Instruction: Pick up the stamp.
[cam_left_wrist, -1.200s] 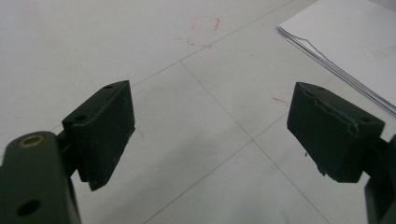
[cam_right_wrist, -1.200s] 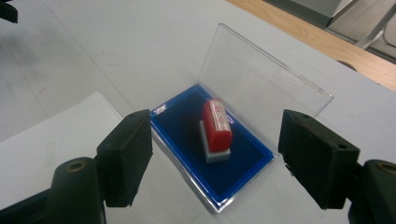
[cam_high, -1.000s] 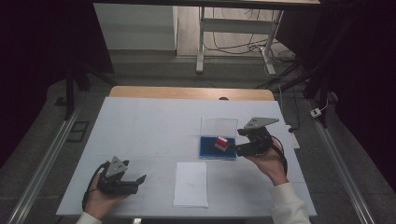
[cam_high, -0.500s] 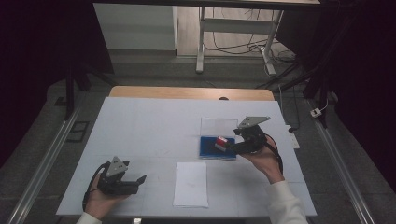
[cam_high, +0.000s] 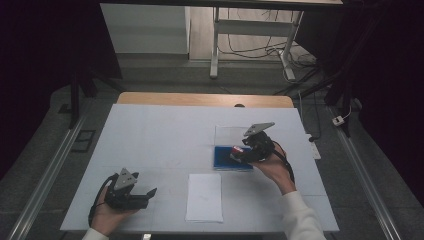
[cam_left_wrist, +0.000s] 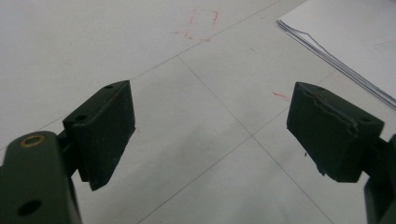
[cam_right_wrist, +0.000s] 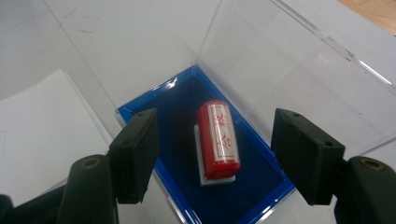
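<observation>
The right gripper (cam_right_wrist: 215, 154) hovered over a red stamp (cam_right_wrist: 217, 140) lying on its side in a blue-lined case (cam_right_wrist: 261, 172), its black jaws spread either side of the stamp and touching neither it nor the lining; they had just been closing, with the stamp between them but not yet gripped. From the high view the case (cam_high: 222, 159) sat at about three o'clock on the white table (cam_high: 165, 130), its clear lid (cam_high: 229, 134) thrown back toward twelve o'clock. The job appeared to be at its start: the case stood open and the stamp was within reach, but the grasp, the lift and any pressing onto paper were all judged still to come. The left gripper (cam_high: 131, 192) rested low at about seven o'clock, its jaws wide apart with nothing between them above bare tabletop (cam_left_wrist: 196, 140). A stack of white paper (cam_high: 204, 197) lay at six o'clock between the two hands, well apart from the case. Nothing blocked the approach; the blue rim and the upright lid stood close to the jaws and could be knocked as they closed. Faint red marks (cam_left_wrist: 198, 23) showed on the table surface.
</observation>
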